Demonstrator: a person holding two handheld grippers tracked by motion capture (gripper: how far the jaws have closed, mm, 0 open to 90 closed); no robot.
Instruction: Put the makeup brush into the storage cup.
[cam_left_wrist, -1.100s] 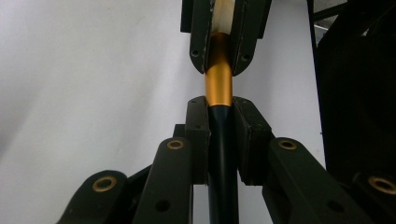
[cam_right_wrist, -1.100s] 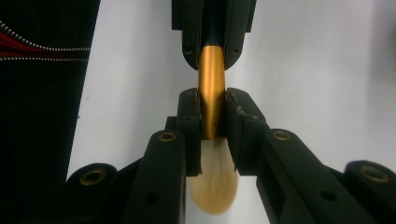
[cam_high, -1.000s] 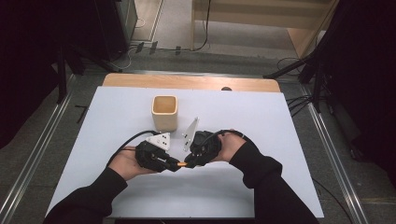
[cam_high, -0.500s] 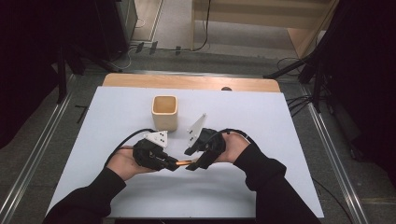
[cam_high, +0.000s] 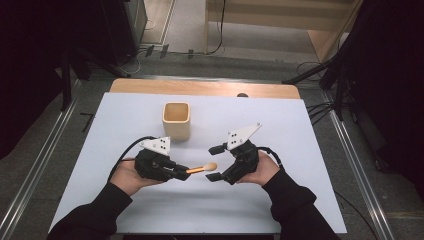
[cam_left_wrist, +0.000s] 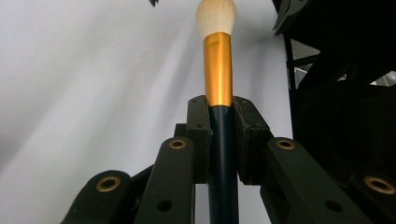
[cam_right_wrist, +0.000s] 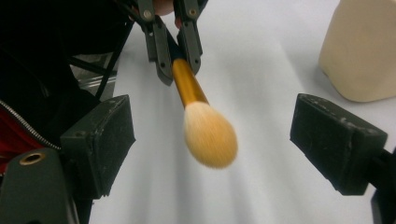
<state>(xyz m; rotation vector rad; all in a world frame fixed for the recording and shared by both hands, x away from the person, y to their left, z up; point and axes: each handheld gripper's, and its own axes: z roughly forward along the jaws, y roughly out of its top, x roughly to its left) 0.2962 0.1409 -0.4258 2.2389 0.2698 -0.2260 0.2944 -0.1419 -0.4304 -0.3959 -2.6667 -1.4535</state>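
Brush (cam_high: 200, 169) sits clamped by its dark handle in the left claw (cam_high: 181, 172), near the beige cup (cam_high: 176, 120). The right claw (cam_high: 216, 162) has just been opening, pads spread wide, brush tip between them untouched.

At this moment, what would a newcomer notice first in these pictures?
A makeup brush with a gold collar and pale bristles, held level above the white table near its front, clamped by its dark handle in the left gripper. Just right of it, the right gripper has just been opening; its fingers stand wide apart, with the bristles between them untouched. Behind the left gripper stands a beige square cup.
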